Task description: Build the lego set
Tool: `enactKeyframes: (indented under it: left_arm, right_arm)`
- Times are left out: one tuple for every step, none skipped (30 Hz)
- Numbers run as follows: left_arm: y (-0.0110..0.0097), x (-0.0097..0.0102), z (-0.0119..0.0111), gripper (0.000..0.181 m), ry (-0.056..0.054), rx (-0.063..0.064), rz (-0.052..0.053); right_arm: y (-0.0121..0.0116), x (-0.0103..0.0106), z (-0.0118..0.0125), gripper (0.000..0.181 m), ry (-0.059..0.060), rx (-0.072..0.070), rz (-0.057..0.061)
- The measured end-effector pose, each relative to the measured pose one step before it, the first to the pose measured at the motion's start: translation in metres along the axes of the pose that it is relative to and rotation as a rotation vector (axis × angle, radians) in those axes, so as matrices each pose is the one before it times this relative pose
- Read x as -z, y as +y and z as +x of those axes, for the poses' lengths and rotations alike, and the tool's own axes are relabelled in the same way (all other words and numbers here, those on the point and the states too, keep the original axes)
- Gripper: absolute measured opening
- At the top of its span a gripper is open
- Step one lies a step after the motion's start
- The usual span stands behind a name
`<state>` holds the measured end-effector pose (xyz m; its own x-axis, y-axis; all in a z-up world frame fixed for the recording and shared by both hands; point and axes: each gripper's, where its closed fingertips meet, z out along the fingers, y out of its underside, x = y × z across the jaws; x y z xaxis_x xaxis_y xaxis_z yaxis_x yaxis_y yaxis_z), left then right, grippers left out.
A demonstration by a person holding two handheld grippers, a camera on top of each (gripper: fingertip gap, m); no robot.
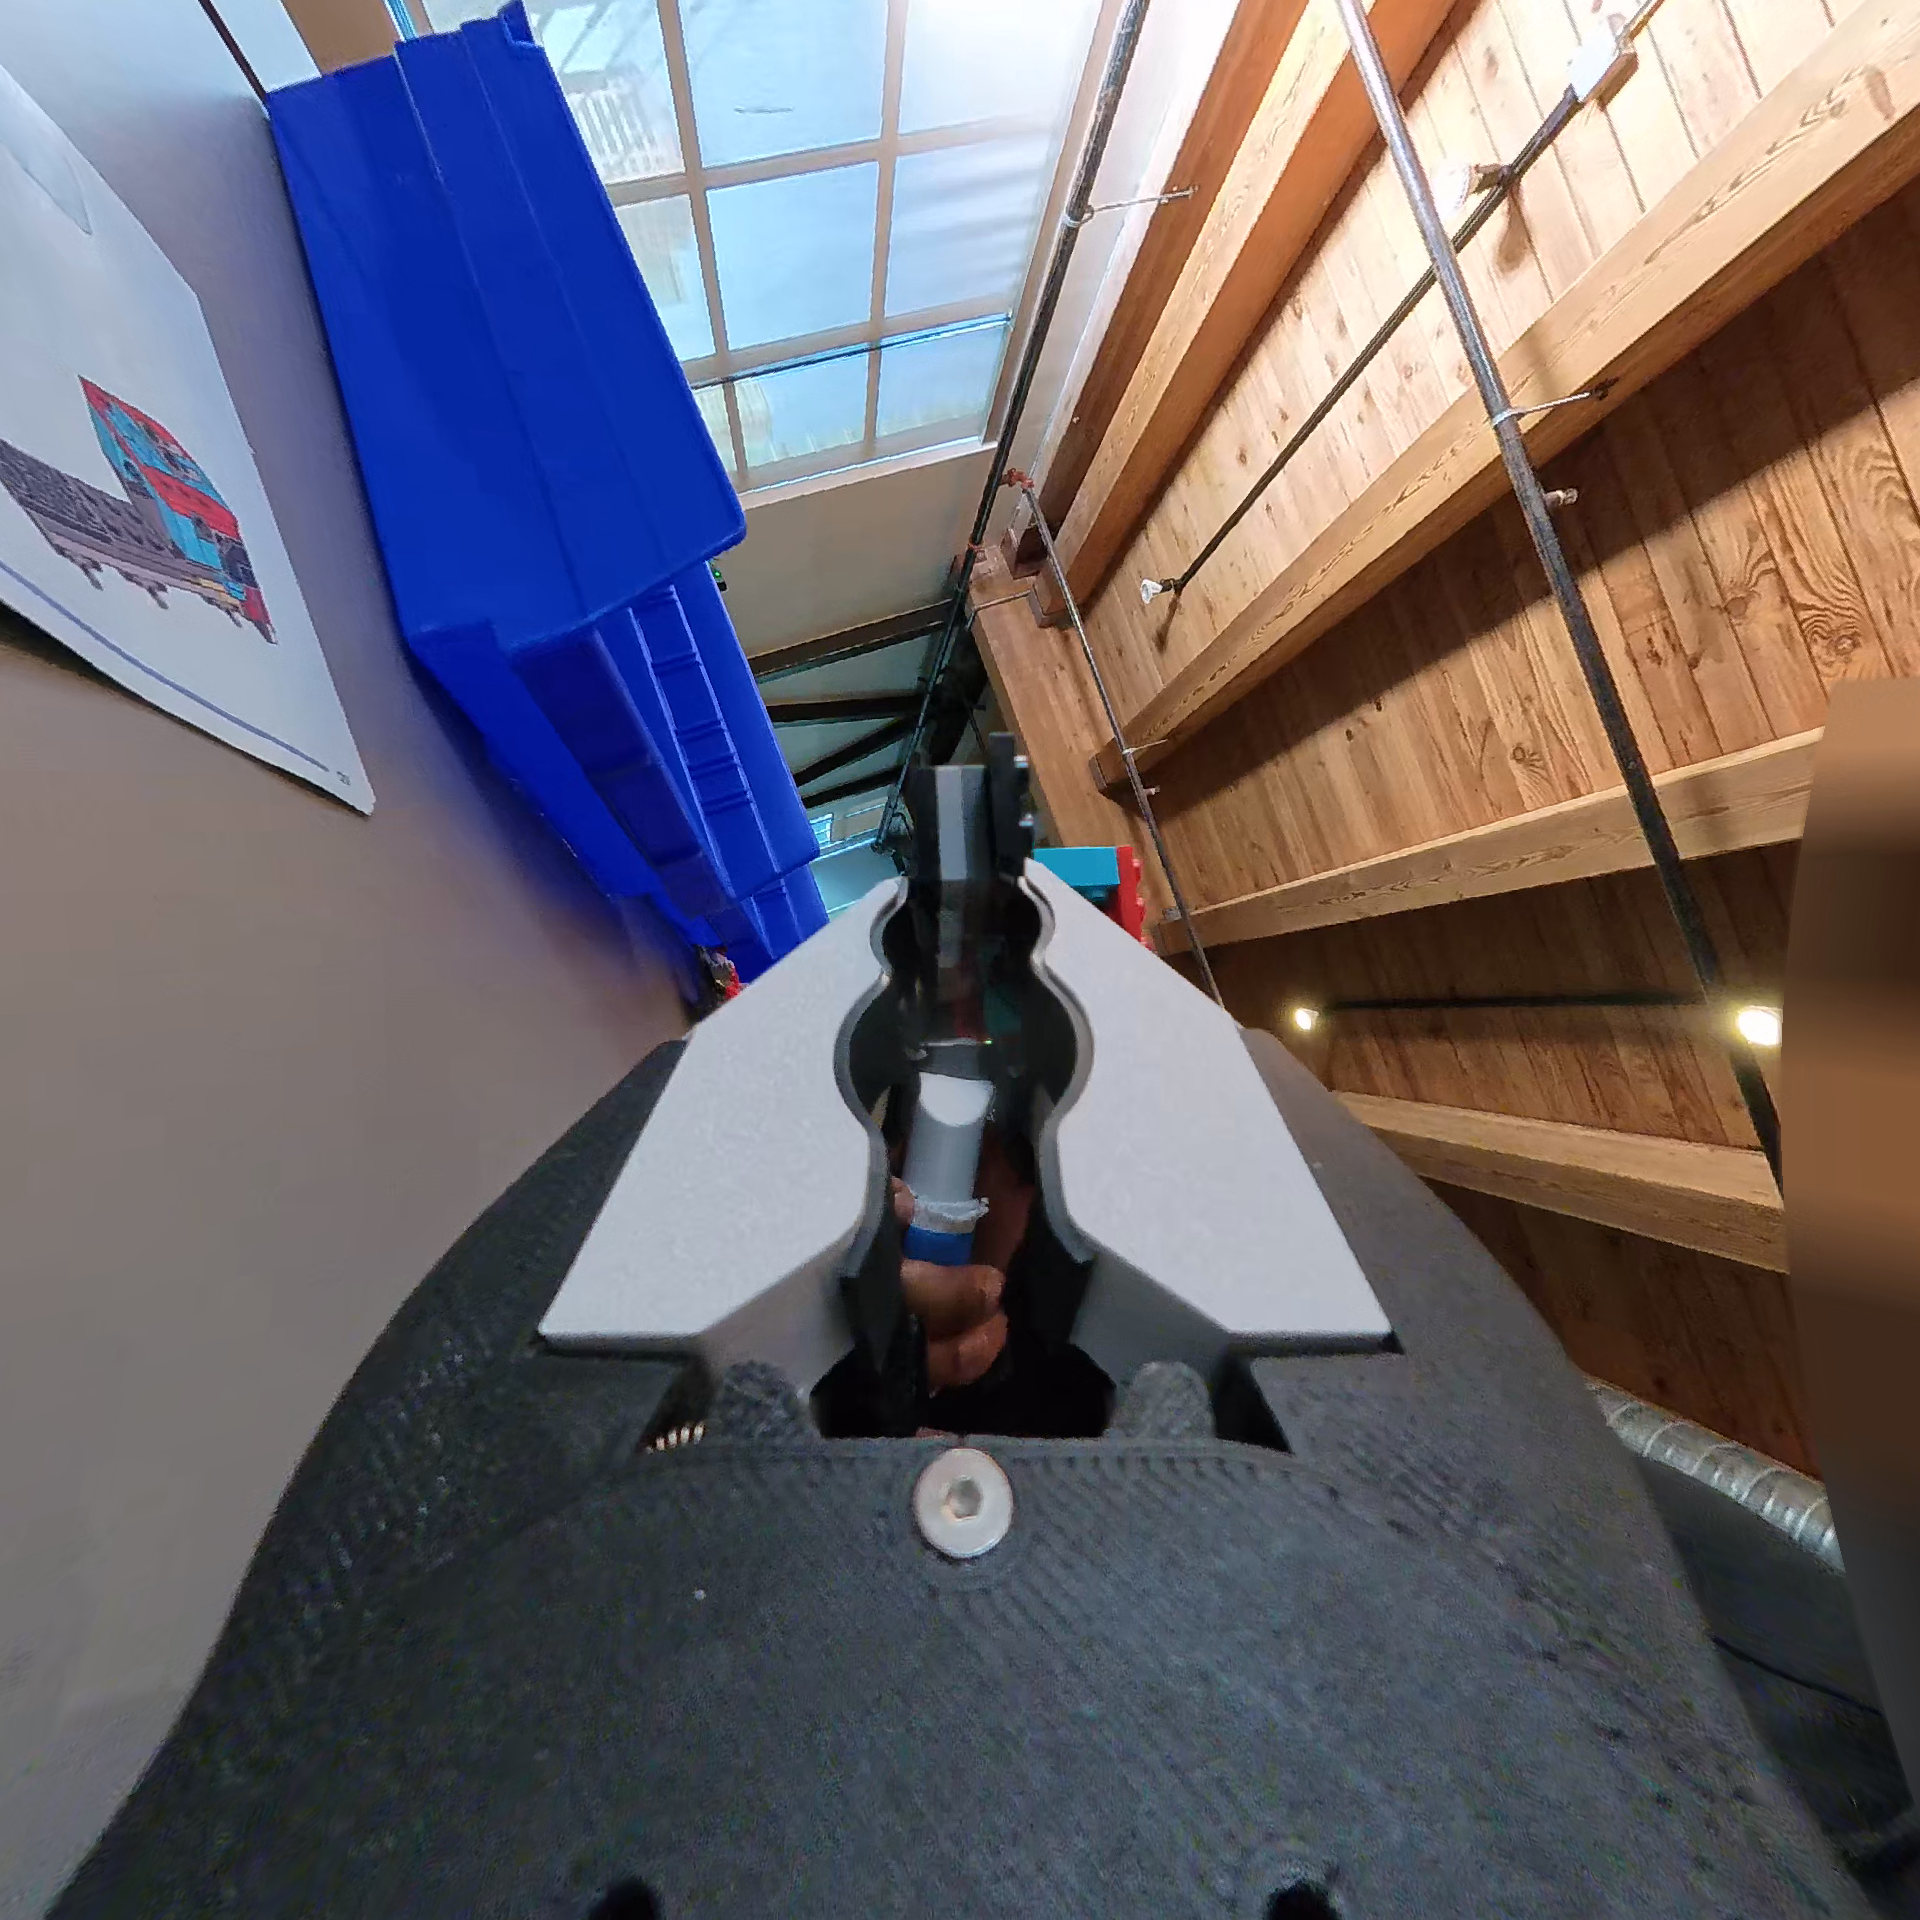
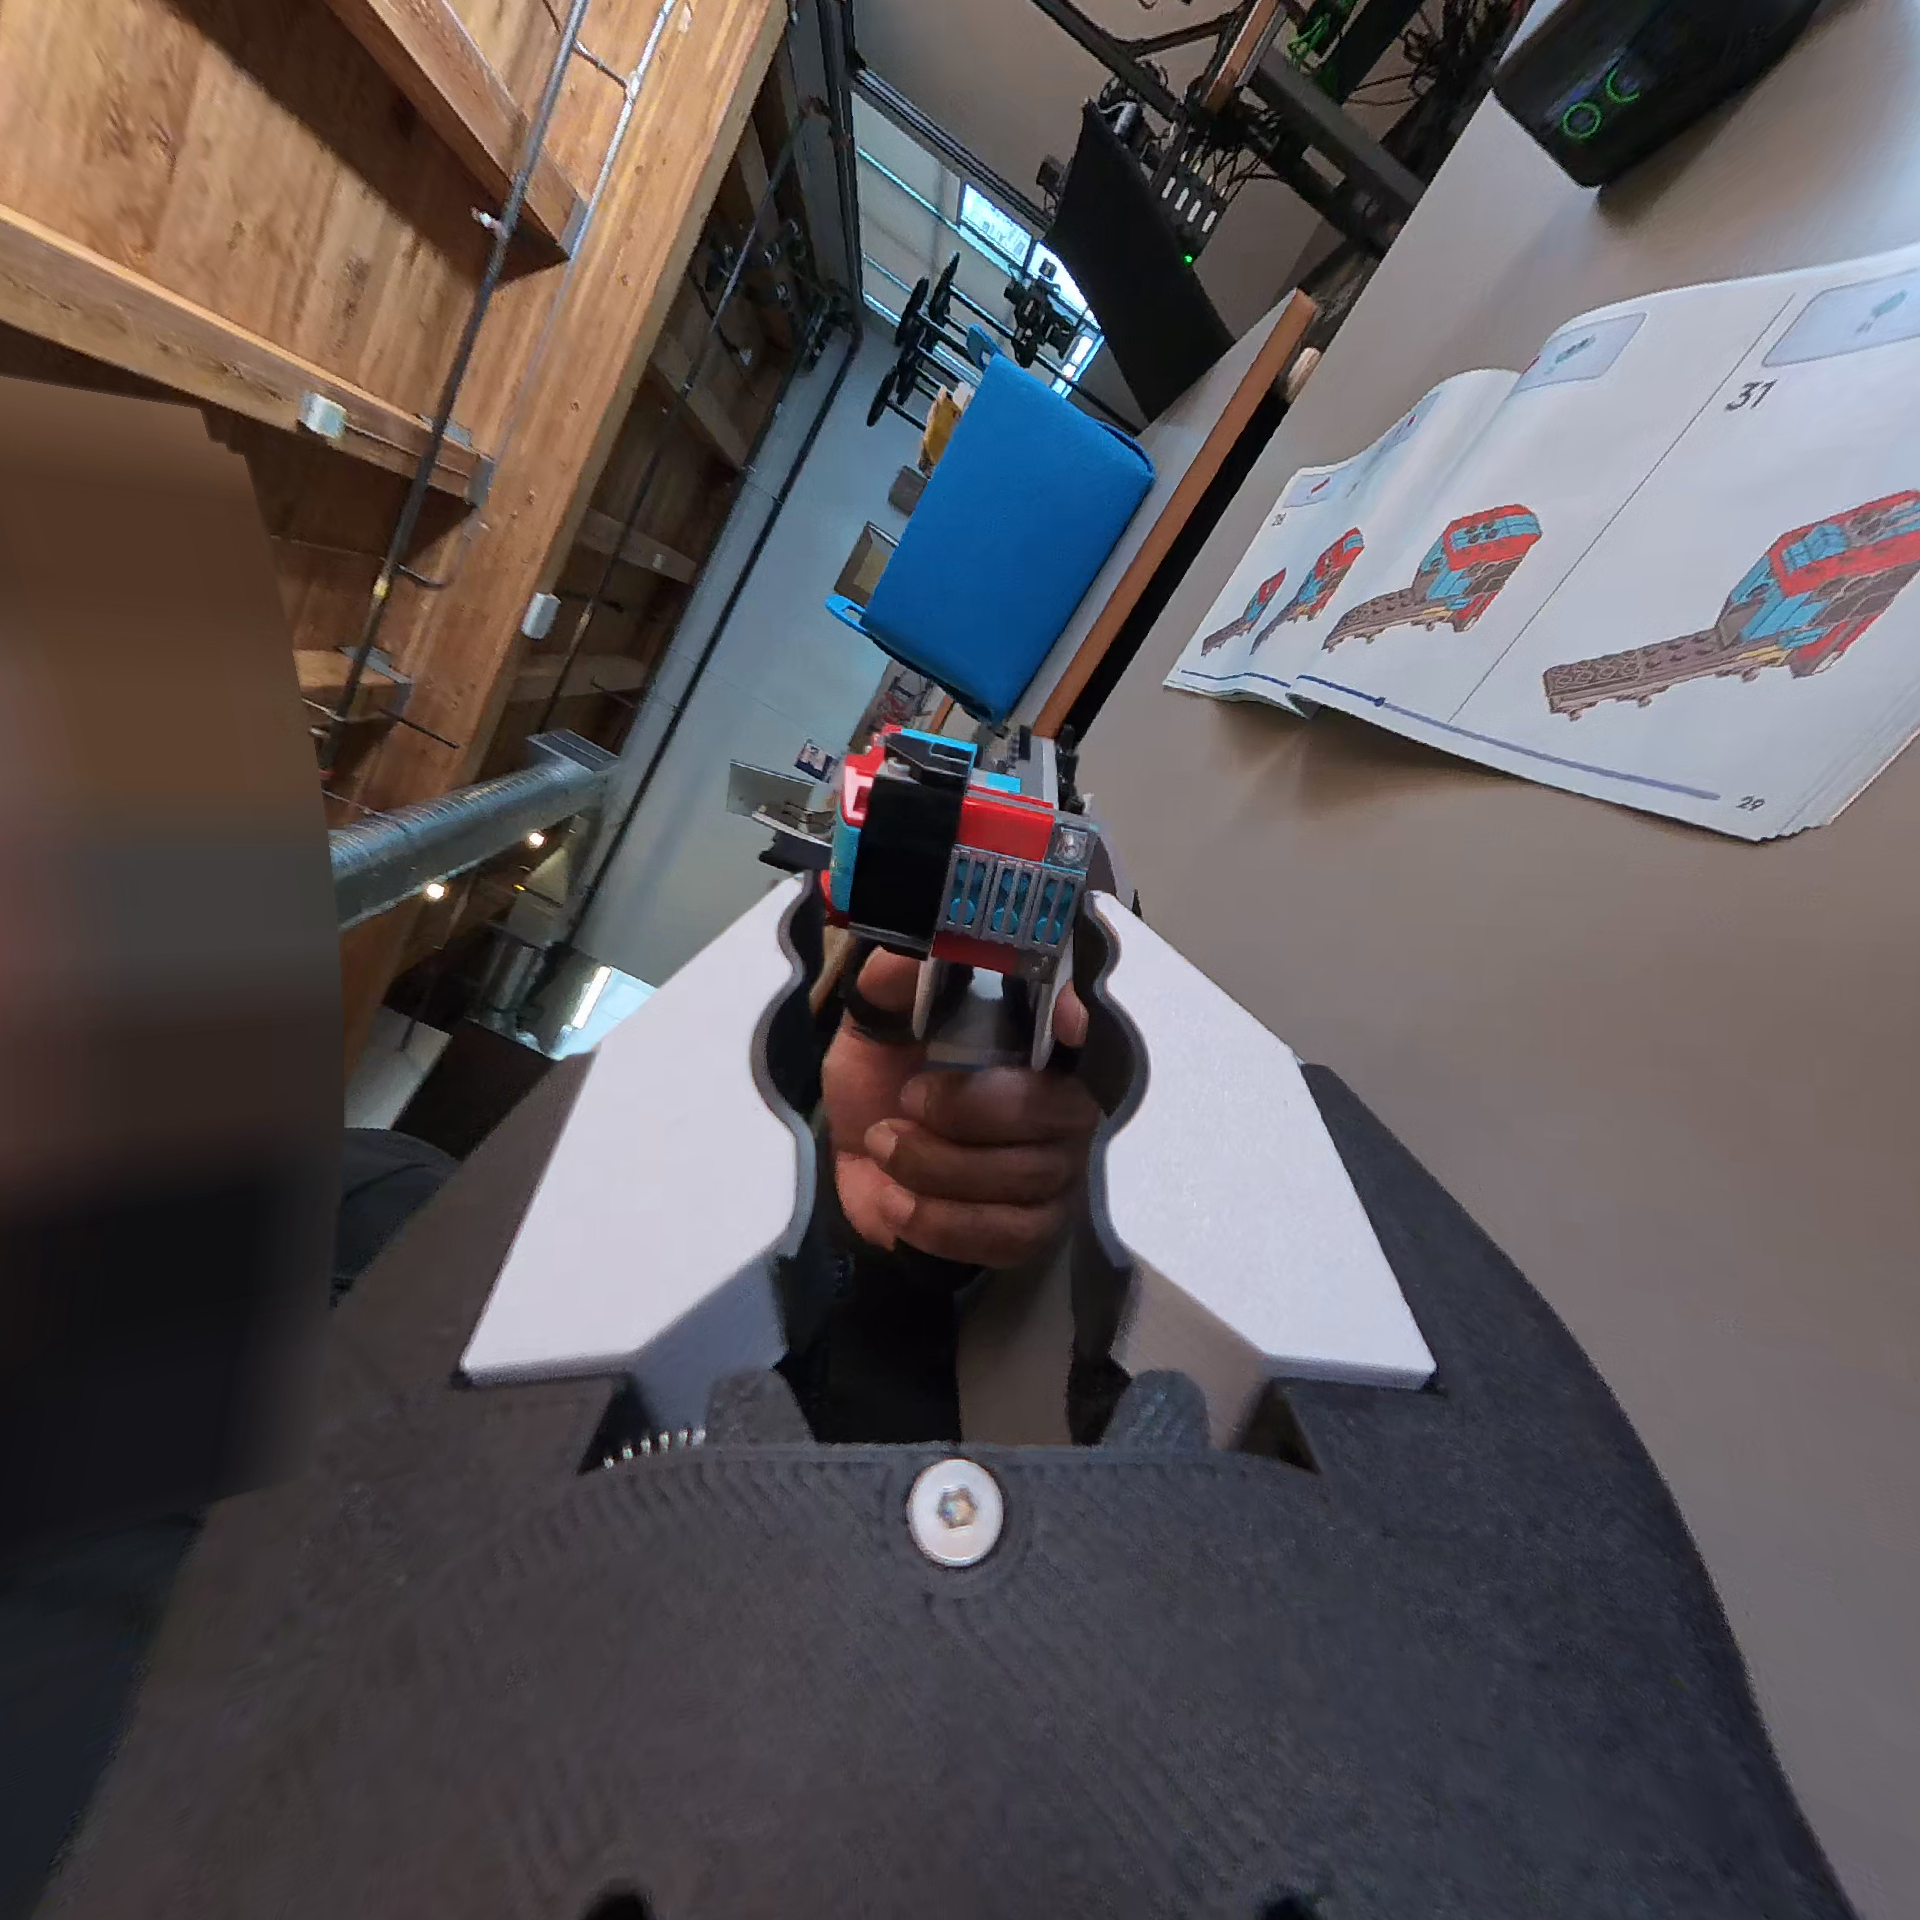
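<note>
My right gripper (image 2: 945, 909) is shut on the lego model (image 2: 997, 821), a red and teal cab with a black block and a grey grille, held up in the air. My left gripper (image 1: 966, 878) is shut on a dark grey and black part of the model (image 1: 951, 821). The teal and red cab (image 1: 1096, 883) shows just past its right fingertip. In the right wrist view the left gripper's pale fingers (image 2: 925, 997) reach the model from below, with a hand (image 2: 966, 1153) on its handle. The two grippers face each other.
The open instruction booklet (image 2: 1558, 623) lies on the beige table (image 2: 1455, 1143); it also shows in the left wrist view (image 1: 135, 520). Blue storage bins (image 1: 499, 416) stand on the table. A black device (image 2: 1631, 94) sits at the far corner. A blue padded chair (image 2: 1008, 540) stands beyond the table's edge. My two grippers' fingertips are within a few centimetres of each other. Left tips and right tips are each some 35 centimeters from the black device (image 2: 1631, 94).
</note>
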<state>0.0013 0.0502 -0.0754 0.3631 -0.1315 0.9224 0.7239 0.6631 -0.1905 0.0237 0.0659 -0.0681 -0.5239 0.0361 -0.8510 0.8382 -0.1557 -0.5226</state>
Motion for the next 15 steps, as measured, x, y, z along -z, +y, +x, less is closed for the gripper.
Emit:
enactKeyframes:
  left_arm:
    - [-0.00072,0.00035,-0.00066,0.015,-0.0043,-0.0017,0.0034]
    - [-0.00075,0.00036,-0.00057,0.015,-0.0028,-0.0001,0.0034]
    - [-0.00058,0.00023,-0.00017,0.015,-0.0004,0.0012,0.0032]
    - [-0.00024,-0.00007,0.00004,0.015,0.0,0.0015,0.0024]
    - [-0.00005,-0.00022,-0.00018,0.015,-0.0008,0.0008,0.0015]
    - [0.00015,-0.00015,-0.00043,0.015,-0.0018,0.0013,0.0013]
    - [-0.0001,-0.00027,-0.00051,0.015,-0.002,0.0024,0.0027]
    - [-0.00038,-0.00002,-0.00063,0.015,-0.003,0.0028,0.0043]
    - [-0.00035,-0.00001,-0.00092,0.015,-0.0042,0.0026,0.0038]
    - [-0.00048,0.00014,-0.00085,0.015,-0.0045,0.0022,0.0041]
    - [-0.00072,0.00016,-0.00092,0.015,-0.0055,0.0025,0.0058]
    - [-0.001,0.0002,-0.00119,0.015,-0.0077,0.0034,0.0084]
    - [-0.00093,0.00022,-0.00142,0.015,-0.0094,0.0041,0.0095]
    - [-0.00066,0.00016,-0.00143,0.015,-0.0088,0.0063,0.0082]
    - [-0.00037,0.00011,-0.00146,0.015,-0.0085,0.0091,0.0068]
  right_arm:
    - [0.00117,-0.00061,0.00033,0.047,0.0087,0.0127,-0.0049]
    - [0.00062,-0.00057,0.00027,0.047,0.0085,0.0109,-0.0011]
    - [-0.00026,-0.00057,-0.00015,0.047,0.0054,0.0071,0.0043]
    - [-0.00076,-0.00022,-0.00005,0.047,0.0036,0.0033,0.0074]
    - [-0.00118,-0.00003,0.00014,0.047,0.0027,0.0033,0.008]
    - [-0.00116,0.00006,0.00024,0.046,0.0025,0.0019,0.008]
    - [-0.00064,-0.00002,0.00066,0.046,0.0027,0.0025,0.0046]
    - [-0.00019,-0.00011,0.00075,0.046,0.0028,0.0011,0.0034]
    - [-0.00014,-0.0001,0.00098,0.046,0.0013,-0.0026,0.0046]
    - [-0.00009,-0.00015,0.00093,0.046,-0.0003,-0.0057,0.0052]
    - [0.00032,-0.00041,0.00097,0.046,-0.0013,-0.0072,0.0033]
    - [0.0004,-0.00042,0.00129,0.046,-0.0007,-0.0101,0.0031]
    - [-0.00031,-0.00047,0.00152,0.048,-0.0016,-0.0159,0.0074]
    - [-0.00055,-0.00027,0.00139,0.048,-0.0047,-0.0203,0.0084]
    - [-0.00037,-0.00018,0.00157,0.047,-0.0032,-0.0189,0.0054]
